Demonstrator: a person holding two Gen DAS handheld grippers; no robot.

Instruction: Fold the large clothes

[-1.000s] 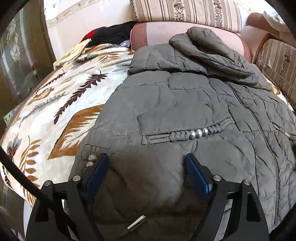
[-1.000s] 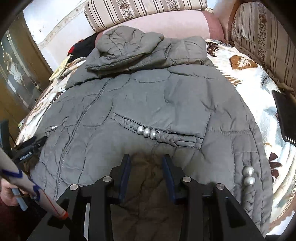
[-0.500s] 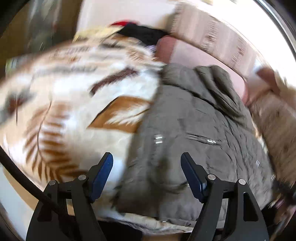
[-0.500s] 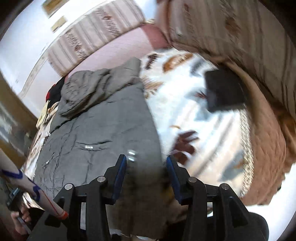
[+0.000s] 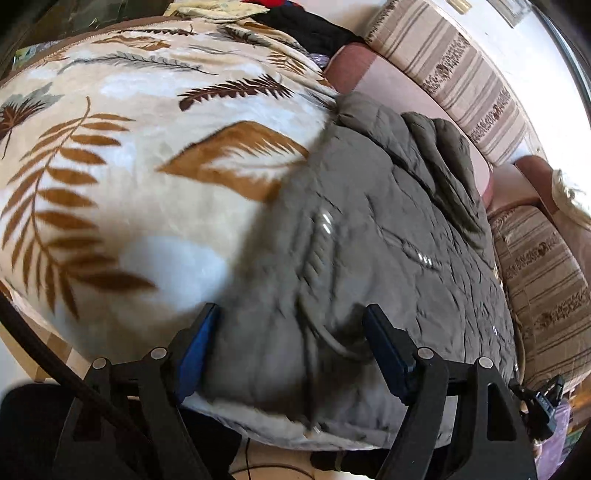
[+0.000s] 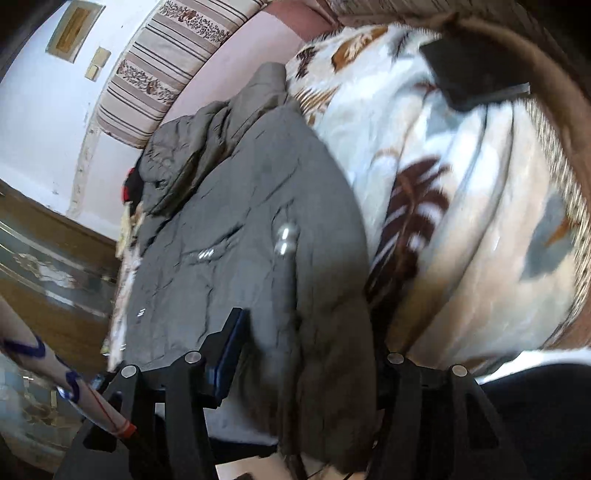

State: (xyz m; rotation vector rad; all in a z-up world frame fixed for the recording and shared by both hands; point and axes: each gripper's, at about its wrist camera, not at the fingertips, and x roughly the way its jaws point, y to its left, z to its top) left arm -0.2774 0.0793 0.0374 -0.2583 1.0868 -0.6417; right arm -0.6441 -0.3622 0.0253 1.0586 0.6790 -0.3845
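Observation:
A grey quilted hooded jacket (image 5: 388, 236) lies flat on a leaf-patterned blanket (image 5: 129, 177), hood toward the sofa back. My left gripper (image 5: 291, 347) is open, its blue fingers (image 5: 195, 350) straddling the jacket's near-left hem corner. In the right wrist view the jacket (image 6: 240, 229) lies left of centre. My right gripper (image 6: 306, 354) is open over the jacket's near-right hem corner; its right finger is hidden behind the fabric.
A striped sofa back (image 5: 461, 70) and pink cushion (image 5: 388, 85) lie behind the jacket. A dark flat object (image 6: 472, 70) rests on the blanket (image 6: 461, 221) at far right. Dark and red clothes (image 5: 306, 26) lie at the back left. A wooden cabinet (image 6: 44, 258) stands left.
Both grippers have swung outward from the jacket's middle hem to its two near corners. The right gripper has opened wider. Both views are motion-blurred.

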